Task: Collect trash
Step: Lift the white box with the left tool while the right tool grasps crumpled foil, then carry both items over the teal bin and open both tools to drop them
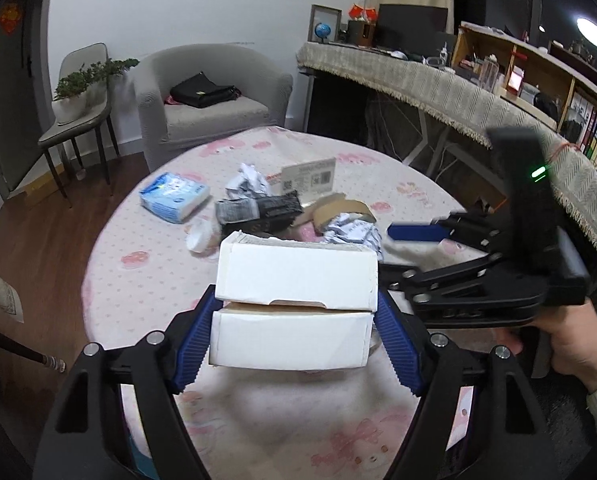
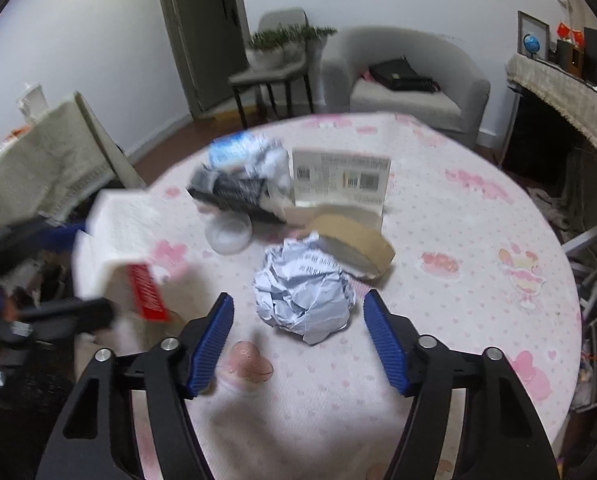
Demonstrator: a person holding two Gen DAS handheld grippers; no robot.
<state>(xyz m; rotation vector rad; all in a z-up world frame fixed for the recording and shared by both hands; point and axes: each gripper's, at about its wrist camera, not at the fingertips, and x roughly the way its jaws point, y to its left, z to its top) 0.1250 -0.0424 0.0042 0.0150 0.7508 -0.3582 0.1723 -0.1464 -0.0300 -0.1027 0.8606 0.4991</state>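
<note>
My left gripper [image 1: 296, 322] is shut on a white cardboard box [image 1: 294, 304] and holds it above the round table [image 1: 146, 292]. The box also shows blurred at the left of the right wrist view [image 2: 114, 232]. My right gripper [image 2: 298, 316] is open, its blue fingers either side of a crumpled paper ball [image 2: 302, 292] lying on the table [image 2: 458, 300]. It also shows from the side in the left wrist view [image 1: 410, 248], by the same paper ball [image 1: 350, 232].
Farther on the table lie a brown tape roll [image 2: 358, 240], a black packet [image 2: 234, 192], a white lid [image 2: 228, 232], a labelled white box [image 2: 340, 180], another paper ball [image 1: 248, 182] and a blue tissue pack [image 1: 174, 196]. A grey armchair [image 1: 210, 100] stands beyond.
</note>
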